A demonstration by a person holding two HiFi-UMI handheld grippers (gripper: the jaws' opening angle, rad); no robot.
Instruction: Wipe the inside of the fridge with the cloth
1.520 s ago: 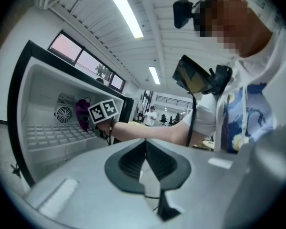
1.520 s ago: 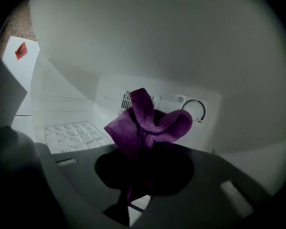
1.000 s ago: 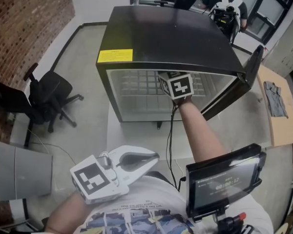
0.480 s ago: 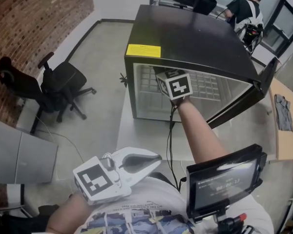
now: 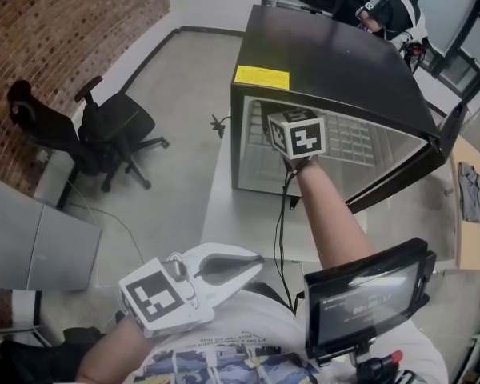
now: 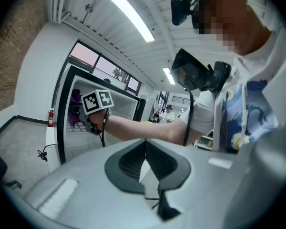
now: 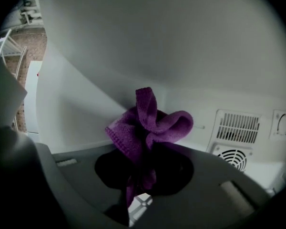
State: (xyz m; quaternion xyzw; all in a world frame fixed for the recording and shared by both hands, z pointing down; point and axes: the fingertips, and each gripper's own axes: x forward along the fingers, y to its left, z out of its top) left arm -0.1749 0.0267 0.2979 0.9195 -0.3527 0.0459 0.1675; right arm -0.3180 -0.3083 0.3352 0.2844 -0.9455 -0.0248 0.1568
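The cloth (image 7: 145, 123) is being pinched by the right gripper (image 7: 142, 173) jaws inside the fridge (image 5: 328, 62), likely to be rubbed on the wall (image 7: 157, 42) ahead, while the left gripper (image 6: 145, 171) jaws are being held together, empty.

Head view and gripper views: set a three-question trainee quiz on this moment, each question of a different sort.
1. True or false: the right gripper is clamped on a crumpled purple terry cloth.
2. The left gripper is: A) wide open; B) shut and empty; C) gripping the cloth.
3. Fill in: the door of the black mini fridge stands ____.
Key: 1 true; 2 B; 3 open.
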